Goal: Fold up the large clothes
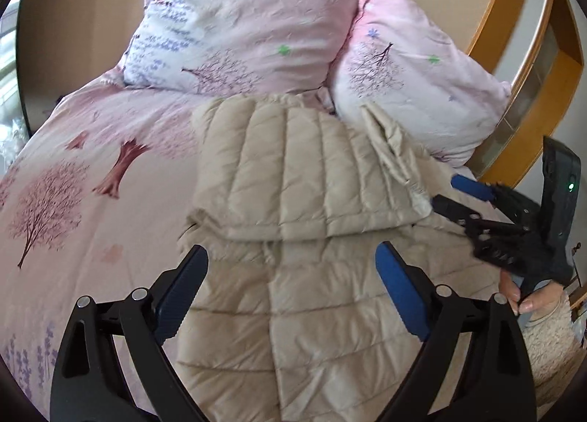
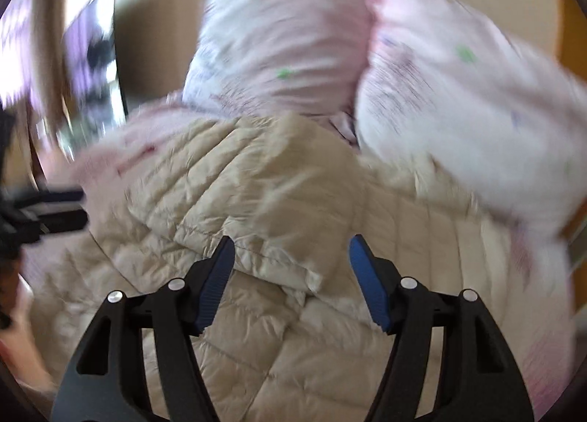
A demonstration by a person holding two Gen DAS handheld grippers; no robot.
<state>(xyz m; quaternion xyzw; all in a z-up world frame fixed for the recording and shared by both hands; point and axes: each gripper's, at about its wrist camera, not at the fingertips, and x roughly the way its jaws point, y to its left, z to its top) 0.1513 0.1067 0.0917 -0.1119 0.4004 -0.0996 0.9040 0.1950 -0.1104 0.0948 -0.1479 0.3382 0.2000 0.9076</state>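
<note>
On the bed, nearest the left wrist camera, the left gripper [image 1: 290, 257] is hanging over the beige quilted jacket [image 1: 293, 183] with its blue-padded fingers [image 1: 400, 290] spread wide and nothing between them. The jacket is lying on the pink tree-print sheet [image 1: 73, 172], one quilted part doubled over the rest. At its right edge the right gripper [image 1: 445, 191] is pointing in, fingers standing apart (narrower gap than the left); in the right wrist view (blurred) its pads are straddling the folded edge without pressing it. A hand [image 1: 528, 297] is gripping that tool's handle. Beyond, two pink pillows [image 1: 249, 18] are leaning against the wall, by a wooden frame [image 1: 502, 18].
</note>
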